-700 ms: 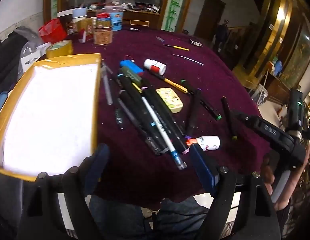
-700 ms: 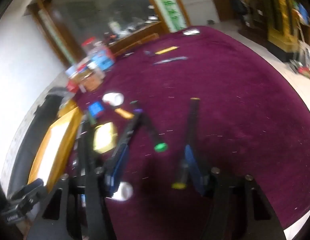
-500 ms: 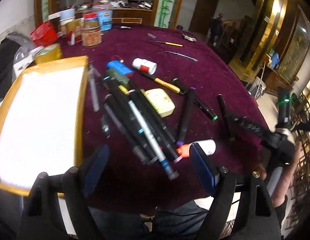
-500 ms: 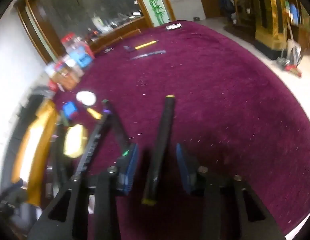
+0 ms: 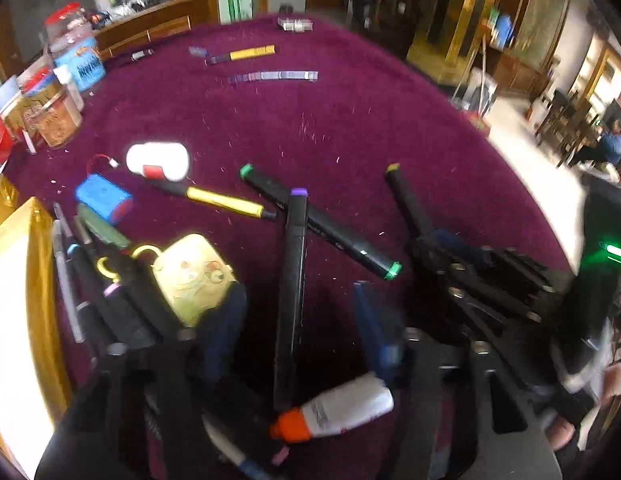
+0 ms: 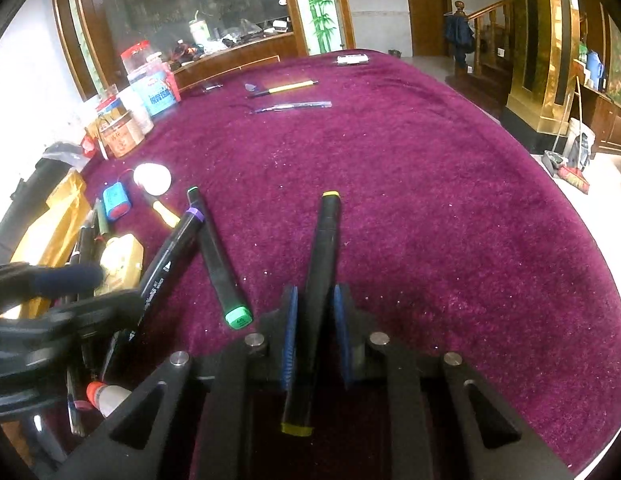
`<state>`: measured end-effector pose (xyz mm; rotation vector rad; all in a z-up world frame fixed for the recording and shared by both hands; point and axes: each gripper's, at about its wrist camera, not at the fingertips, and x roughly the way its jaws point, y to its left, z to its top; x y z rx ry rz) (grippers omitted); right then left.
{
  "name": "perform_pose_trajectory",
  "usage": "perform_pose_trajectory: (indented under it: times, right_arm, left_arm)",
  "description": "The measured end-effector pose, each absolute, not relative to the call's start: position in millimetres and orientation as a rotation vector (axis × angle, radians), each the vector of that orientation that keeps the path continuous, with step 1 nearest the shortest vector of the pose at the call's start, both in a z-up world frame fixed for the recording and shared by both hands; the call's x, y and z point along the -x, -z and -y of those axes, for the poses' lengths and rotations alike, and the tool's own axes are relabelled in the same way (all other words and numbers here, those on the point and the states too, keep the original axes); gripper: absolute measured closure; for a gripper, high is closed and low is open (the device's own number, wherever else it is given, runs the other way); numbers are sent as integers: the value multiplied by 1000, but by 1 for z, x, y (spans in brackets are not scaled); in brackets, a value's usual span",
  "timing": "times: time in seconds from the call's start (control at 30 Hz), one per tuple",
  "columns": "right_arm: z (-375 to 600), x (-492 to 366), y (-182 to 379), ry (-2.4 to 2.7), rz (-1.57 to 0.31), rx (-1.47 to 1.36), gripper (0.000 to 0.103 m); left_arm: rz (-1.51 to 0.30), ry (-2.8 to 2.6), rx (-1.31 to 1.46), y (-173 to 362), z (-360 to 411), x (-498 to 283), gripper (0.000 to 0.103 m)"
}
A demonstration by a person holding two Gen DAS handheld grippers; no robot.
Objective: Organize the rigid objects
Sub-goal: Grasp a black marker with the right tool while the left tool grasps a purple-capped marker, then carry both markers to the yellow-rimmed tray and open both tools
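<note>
The right gripper (image 6: 314, 332) has its blue-padded jaws pinching a slim black yellow-capped marker (image 6: 325, 248) at lower centre, its far end out on the plush maroon bench (image 6: 430, 200); the left gripper (image 5: 302, 320), jaws spread, straddles a long black purple-capped marker (image 5: 292, 276), apparently untouched though blur hides detail; a green-capped marker (image 5: 318, 222) crosses beneath; a smooth white orange-nozzled bottle (image 5: 342, 408) lies below.

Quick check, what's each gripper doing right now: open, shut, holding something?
Left gripper: open, jaws straddling the purple-capped marker, not pressing on it.
Right gripper: shut on the yellow-capped marker.
</note>
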<state>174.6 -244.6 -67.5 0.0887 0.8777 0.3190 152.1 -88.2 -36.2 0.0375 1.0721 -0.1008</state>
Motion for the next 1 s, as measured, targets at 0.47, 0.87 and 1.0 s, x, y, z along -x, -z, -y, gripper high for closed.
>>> perform_pose_trajectory:
  times: [0.47, 0.87, 1.0]
  right_arm:
    - [257, -171, 56, -355, -839, -192, 89]
    - [176, -101, -14, -799, -704, -267, 89]
    - [105, -82, -12, -1035, -789, -236, 89]
  left_arm:
    - [-914, 62, 174, 16, 57, -156, 91]
    - [-801, -70, 648, -31, -127, -10, 91]
    - [-759, -236, 682, -28, -174, 32, 91]
